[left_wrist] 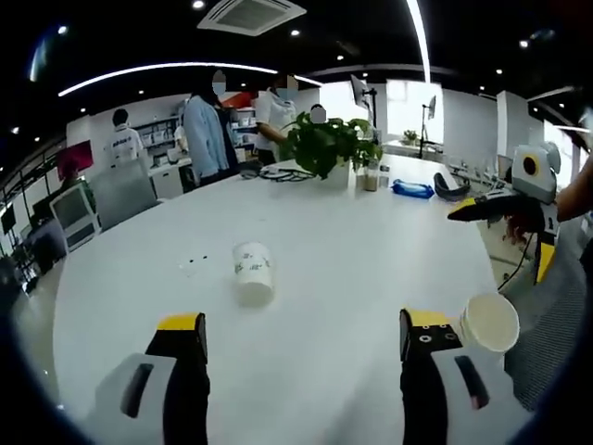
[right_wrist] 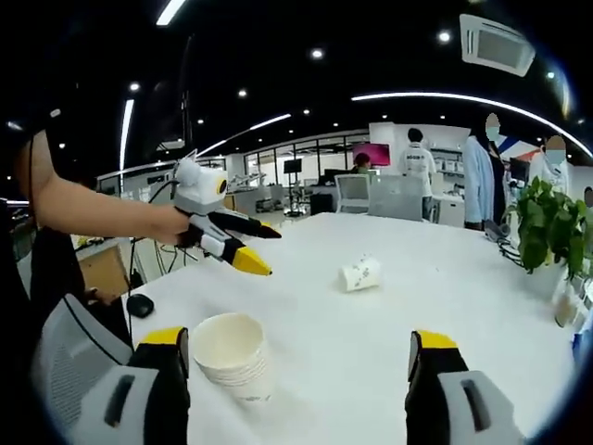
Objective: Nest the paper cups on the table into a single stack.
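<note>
Fingers (left_wrist: 185, 371) of both grippers wide apart, nothing between them.

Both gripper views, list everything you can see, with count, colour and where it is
Lying cup: one, white with print, on its side mid-table.
Cup stack: one, white, upright near the table edge.
Table: one, white.
Potted plant: one, green, far side of table.
Blue item: one, past the plant.
Office chair: one, grey mesh, beside the stack.
People: several, standing in the background.
Left gripper: yellow-tipped black jaws, open.
Right gripper: same colours, open.
</note>
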Demonstrator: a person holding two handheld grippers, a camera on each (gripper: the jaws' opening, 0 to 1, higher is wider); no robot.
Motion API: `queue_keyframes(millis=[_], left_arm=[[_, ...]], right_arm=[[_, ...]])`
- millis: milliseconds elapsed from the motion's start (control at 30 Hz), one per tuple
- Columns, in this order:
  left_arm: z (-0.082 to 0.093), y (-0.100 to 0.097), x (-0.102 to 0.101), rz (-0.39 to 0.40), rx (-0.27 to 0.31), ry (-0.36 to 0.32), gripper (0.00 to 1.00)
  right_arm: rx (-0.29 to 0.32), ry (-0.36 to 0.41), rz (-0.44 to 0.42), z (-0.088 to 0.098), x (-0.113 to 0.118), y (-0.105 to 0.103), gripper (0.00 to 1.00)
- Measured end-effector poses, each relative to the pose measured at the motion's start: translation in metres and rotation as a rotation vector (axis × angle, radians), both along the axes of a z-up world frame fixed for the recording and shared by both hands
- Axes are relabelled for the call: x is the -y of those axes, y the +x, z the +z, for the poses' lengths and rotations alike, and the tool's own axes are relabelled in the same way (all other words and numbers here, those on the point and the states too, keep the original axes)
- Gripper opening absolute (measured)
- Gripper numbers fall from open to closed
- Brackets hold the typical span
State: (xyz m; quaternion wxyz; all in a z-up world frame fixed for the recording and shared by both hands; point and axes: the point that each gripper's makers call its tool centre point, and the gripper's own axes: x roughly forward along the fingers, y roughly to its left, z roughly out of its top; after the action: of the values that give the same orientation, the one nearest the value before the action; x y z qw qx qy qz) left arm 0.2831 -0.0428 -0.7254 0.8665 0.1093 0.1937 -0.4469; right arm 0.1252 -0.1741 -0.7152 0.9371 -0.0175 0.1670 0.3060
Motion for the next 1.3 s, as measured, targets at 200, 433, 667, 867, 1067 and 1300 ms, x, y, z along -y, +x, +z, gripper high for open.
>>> queue_keyframes(millis=[200,433,667,867,1067,1300], left_arm=[[-0.013,0.014,0.009,0.015,-0.028,-0.002,0.82],[-0.026,0.032,0.012,0.023,-0.044,0.01,0.88],[-0.028,0.048,0.02,0.036,-0.065,-0.015,0.92],[-0.039,0.065,0.028,0.062,-0.074,-0.033,0.96],[-0.056,0.075,0.034,0.099,-0.091,-0.041,0.94],[-0.066,0.089,0.04,0.124,-0.088,-0.052,0.85]], right_arm=[[-0.024,-0.029,-0.006,-0.01,0.004,-0.002,1.0],[-0.022,-0.016,-0.021,-0.01,0.008,0.0,1.0],[-0.039,-0.009,-0.037,-0.018,0.013,0.003,1.0],[-0.064,-0.025,-0.048,-0.028,0.017,0.001,1.0],[-0.079,-0.021,-0.056,-0.033,0.019,0.0,1.0],[-0.095,-0.007,-0.071,-0.039,0.02,-0.003,0.99]])
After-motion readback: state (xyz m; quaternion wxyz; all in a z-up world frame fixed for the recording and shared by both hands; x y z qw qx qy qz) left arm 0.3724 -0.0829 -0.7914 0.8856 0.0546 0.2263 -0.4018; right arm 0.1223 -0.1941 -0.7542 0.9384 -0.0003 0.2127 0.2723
